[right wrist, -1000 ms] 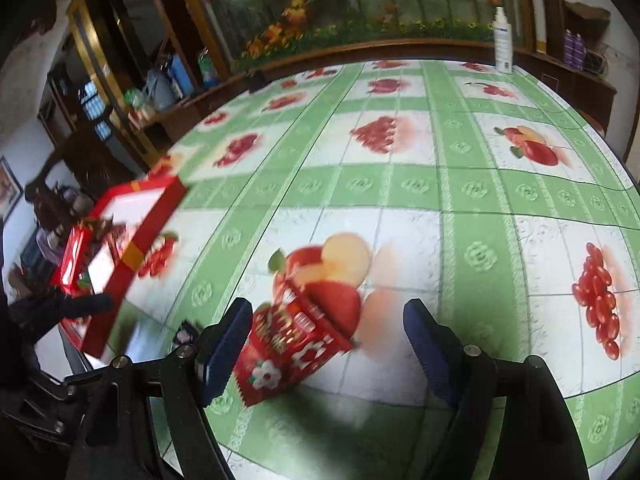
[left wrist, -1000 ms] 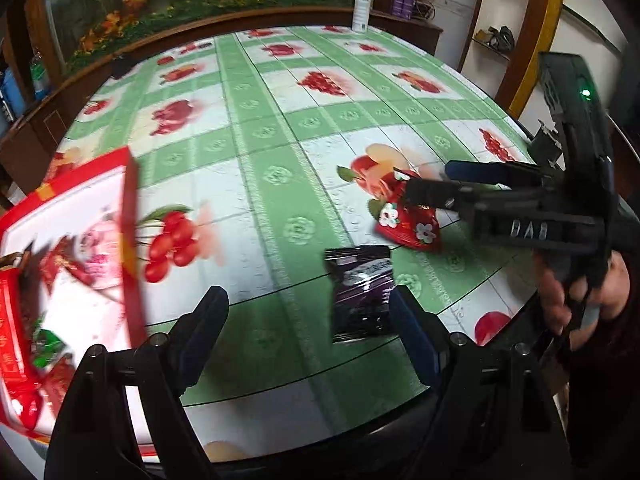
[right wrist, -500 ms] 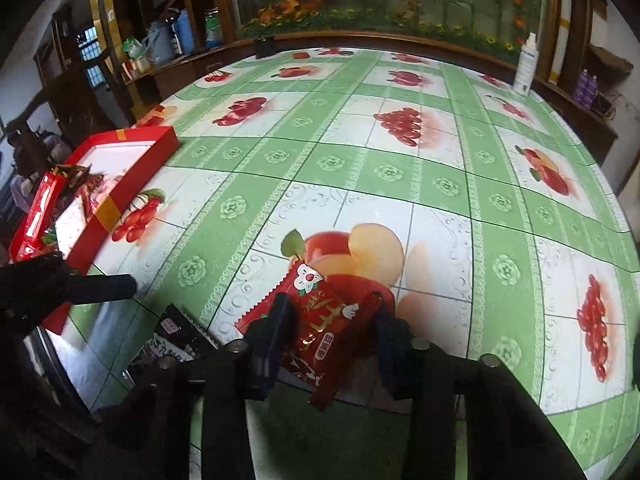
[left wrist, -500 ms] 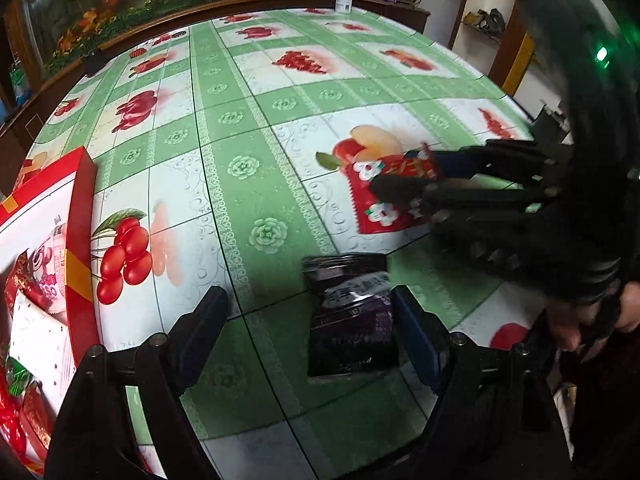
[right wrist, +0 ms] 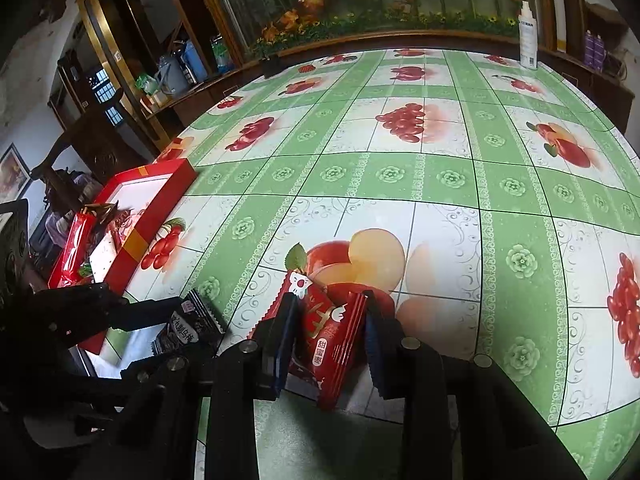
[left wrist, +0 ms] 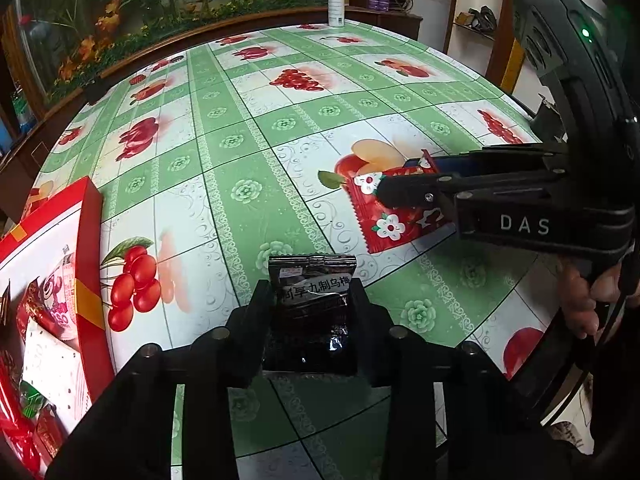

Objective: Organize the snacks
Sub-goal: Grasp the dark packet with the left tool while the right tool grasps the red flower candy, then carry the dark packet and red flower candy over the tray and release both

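Note:
My left gripper (left wrist: 312,300) is shut on a black snack packet (left wrist: 310,312) low over the near table edge. My right gripper (right wrist: 328,320) is shut on a red snack packet (right wrist: 326,332) with white flowers, over the apple print. In the left wrist view the right gripper (left wrist: 404,180) and its red packet (left wrist: 394,216) are to the right. In the right wrist view the left gripper (right wrist: 168,316) and black packet (right wrist: 188,324) are at lower left. A red box (left wrist: 86,264) with several snacks inside stands at the left, also in the right wrist view (right wrist: 156,216).
The round table (right wrist: 400,176) has a green and white fruit-print cloth. A white spray bottle (left wrist: 335,0) stands at its far edge, also in the right wrist view (right wrist: 528,40). Wooden cabinets and shelves ring the table.
Both grippers have closed: the left on the black packet, the right on the red packet. A second ago both stood open around their packets.

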`<state>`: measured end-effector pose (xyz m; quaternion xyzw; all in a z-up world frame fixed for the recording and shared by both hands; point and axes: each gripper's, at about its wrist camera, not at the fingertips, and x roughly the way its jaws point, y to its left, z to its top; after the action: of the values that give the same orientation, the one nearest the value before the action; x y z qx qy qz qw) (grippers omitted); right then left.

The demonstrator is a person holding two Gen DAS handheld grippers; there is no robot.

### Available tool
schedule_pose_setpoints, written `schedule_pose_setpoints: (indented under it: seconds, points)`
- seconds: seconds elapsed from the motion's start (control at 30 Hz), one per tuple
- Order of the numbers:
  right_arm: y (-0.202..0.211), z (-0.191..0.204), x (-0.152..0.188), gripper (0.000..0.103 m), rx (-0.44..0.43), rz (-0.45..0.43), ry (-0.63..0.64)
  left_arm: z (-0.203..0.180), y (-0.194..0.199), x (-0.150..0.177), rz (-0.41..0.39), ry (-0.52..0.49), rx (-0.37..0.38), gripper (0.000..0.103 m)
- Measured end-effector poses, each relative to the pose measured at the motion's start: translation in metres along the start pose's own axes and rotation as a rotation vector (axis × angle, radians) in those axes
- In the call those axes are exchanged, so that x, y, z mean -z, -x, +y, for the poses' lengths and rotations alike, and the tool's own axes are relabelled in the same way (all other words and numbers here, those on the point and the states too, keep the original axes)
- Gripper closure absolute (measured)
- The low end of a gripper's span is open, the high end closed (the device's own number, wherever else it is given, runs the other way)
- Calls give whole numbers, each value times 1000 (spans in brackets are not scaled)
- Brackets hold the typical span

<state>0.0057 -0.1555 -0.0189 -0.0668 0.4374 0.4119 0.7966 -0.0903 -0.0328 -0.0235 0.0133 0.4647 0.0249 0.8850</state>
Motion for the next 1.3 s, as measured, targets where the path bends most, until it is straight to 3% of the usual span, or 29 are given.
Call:
schedule_pose_setpoints:
  seconds: [0.33, 0.57, 1.3]
  points:
    - [-7, 26, 1, 70, 156, 21, 132, 24, 3, 5, -2, 54, -121, 69]
    - [-7, 35, 4, 70, 226, 15, 131, 27, 7, 11, -13, 56, -154, 69]
    - [15, 41, 13, 77, 253, -114, 55, 32, 24, 15, -68, 60, -178, 70]
